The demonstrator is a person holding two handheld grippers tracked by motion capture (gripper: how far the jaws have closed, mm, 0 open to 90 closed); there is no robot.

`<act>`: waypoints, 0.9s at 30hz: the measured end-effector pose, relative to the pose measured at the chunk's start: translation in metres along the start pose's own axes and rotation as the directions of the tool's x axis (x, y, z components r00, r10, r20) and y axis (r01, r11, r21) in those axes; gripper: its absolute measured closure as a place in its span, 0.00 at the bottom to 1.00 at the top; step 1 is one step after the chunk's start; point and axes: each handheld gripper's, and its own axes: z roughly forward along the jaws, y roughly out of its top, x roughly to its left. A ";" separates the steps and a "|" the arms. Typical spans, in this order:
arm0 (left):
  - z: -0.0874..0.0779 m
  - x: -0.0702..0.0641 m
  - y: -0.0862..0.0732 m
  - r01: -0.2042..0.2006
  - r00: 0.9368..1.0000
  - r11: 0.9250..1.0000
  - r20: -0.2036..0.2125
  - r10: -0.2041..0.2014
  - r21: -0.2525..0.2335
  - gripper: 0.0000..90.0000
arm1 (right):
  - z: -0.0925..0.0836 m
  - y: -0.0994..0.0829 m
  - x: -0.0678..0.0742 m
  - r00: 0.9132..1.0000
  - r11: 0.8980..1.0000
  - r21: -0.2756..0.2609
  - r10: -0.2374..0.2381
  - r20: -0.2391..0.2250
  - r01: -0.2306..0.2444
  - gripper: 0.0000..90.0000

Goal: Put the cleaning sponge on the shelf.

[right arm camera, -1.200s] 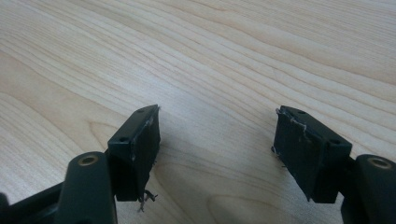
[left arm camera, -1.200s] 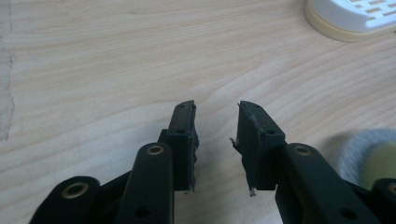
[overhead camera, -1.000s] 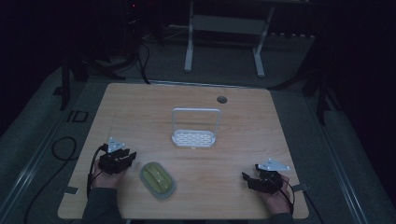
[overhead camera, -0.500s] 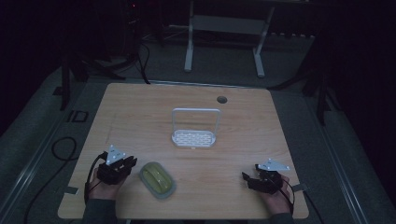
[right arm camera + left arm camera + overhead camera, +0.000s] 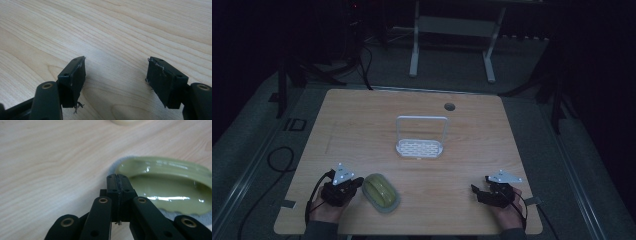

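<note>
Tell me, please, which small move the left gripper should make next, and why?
Probably open the jaws again. The left gripper has just been closing and is shut on nothing, its tips at the rim of the green dish, which lies untouched on the table.

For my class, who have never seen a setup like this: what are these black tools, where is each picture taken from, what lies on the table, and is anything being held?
A person sits at a wooden table with a hand-held clamp tool in each hand. The high view looks down from above; the other two pictures come from cameras riding on each tool, looking along its black jaws. The left gripper has just closed: its jaws meet with nothing between them, beside a shiny green dish. The right gripper has its jaws apart over bare wood. A white rack with a tall handle stands mid-table. Nothing is held.
</note>
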 end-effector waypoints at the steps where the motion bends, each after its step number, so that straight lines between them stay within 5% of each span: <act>1: 0.001 -0.002 0.000 -0.006 1.000 1.000 0.008 0.006 0.013 0.99 | 0.000 0.000 0.000 1.000 1.000 0.000 0.000 0.000 0.000 0.34; 12: 0.014 -0.006 0.003 -0.027 1.000 0.998 0.011 0.027 0.052 0.99 | 0.000 0.000 0.000 1.000 1.000 0.000 0.000 0.000 0.000 0.34; 27: 0.042 -0.014 0.034 -0.112 0.993 0.990 0.032 0.110 0.087 1.00 | 0.000 0.000 0.000 1.000 1.000 -0.001 0.000 0.000 0.000 0.34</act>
